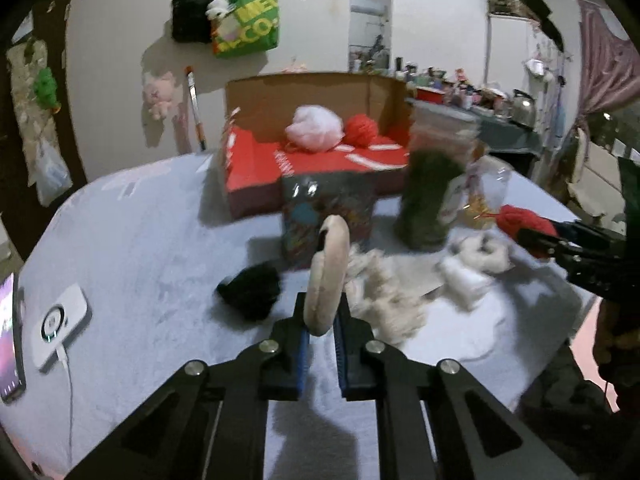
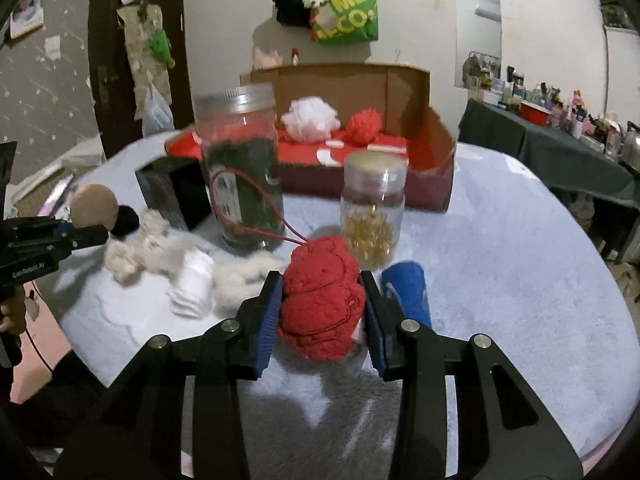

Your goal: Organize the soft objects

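left wrist: left gripper [image 1: 321, 330] is clamped on a tan round pad [image 1: 329, 270], held on edge above the table [image 1: 140, 220].
right wrist: right gripper [image 2: 322, 304] is closed on a red yarn ball [image 2: 322, 298], thread trailing to the green-filled jar [image 2: 240, 168].
step: both items judged in carry.
next: a move over to the cardboard box [image 2: 436, 152] and release is called for.
surface: pale fuzzy cover; cluttered room behind.

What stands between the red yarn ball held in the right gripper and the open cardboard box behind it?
Two clear jars: the tall green-filled jar and the small jar of gold pins stand between the red yarn ball and the cardboard box.
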